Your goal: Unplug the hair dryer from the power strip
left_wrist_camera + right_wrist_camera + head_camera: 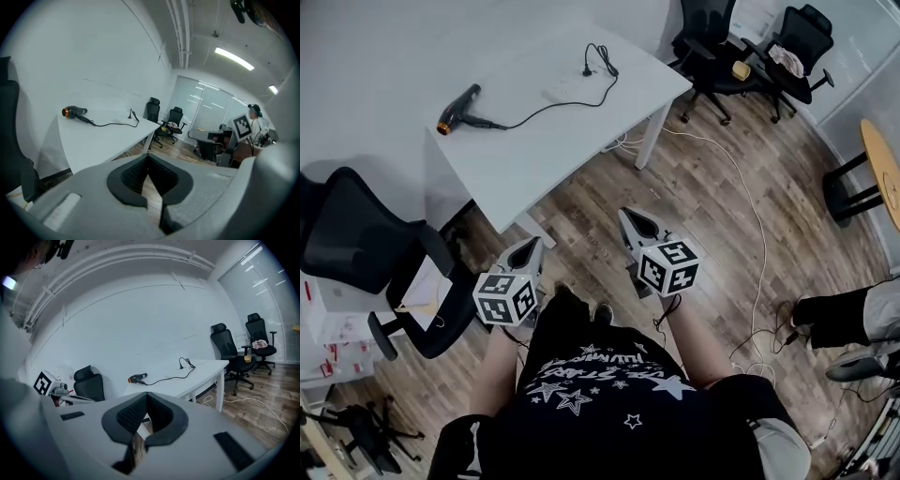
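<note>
Both claws are up in front of the person, well short of the table [553, 155], and neither has anything in it: the left claw [532, 246] has its jaws pressed together on nothing, and the right claw [627, 217] is closed and empty too. Over on the table, the hair dryer [457, 110] lies on its side near the left end, orange nozzle pointing off the edge. Its black cord [546, 110] snakes across the top toward the right end, and there's the plug [588, 71], lying loose on the bare surface, pushed into nothing that can be seen. No power strip shows on the table at all, nor anywhere else in these views. So on this evidence the unplugging looks done, with the dryer free. If anything is left, the pictures don't show it; the claws are well apart from the dryer.
</note>
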`<state>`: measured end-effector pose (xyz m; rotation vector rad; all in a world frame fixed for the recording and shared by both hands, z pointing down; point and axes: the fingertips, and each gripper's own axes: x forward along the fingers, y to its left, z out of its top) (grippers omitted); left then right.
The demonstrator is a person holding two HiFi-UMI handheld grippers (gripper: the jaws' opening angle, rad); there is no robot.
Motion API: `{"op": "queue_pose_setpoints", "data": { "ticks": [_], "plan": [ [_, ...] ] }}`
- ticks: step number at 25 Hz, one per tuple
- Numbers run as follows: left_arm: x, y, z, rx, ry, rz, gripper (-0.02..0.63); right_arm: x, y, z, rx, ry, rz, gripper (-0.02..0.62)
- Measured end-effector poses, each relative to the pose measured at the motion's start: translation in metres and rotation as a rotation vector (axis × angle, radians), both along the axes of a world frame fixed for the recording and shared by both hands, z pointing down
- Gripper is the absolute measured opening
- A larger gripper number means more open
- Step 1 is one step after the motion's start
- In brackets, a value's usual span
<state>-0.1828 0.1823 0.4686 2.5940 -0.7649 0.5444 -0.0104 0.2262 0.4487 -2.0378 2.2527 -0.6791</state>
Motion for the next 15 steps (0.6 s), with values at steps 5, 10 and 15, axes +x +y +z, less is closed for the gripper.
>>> {"op": "queue_pose_setpoints", "data": {
  "ticks": [5, 10, 15],
  "plan": [
    [0.003, -0.023, 0.008, -0.017, 0.002, -0.004, 0.009, 0.000, -0.020, 0.013, -0.032, 0.004, -0.011, 0.009],
    [0.020, -0.058, 0.018, -0.045, 0.008, 0.007, 0.009, 0.018, -0.043, 0.018, -0.059, 0.019, 0.010, 0.008],
    [0.049, -0.106, 0.015, -0.041, 0.022, 0.044, 0.009, 0.047, -0.087, 0.019, -0.073, 0.021, 0.050, 0.009]
  ]
}}
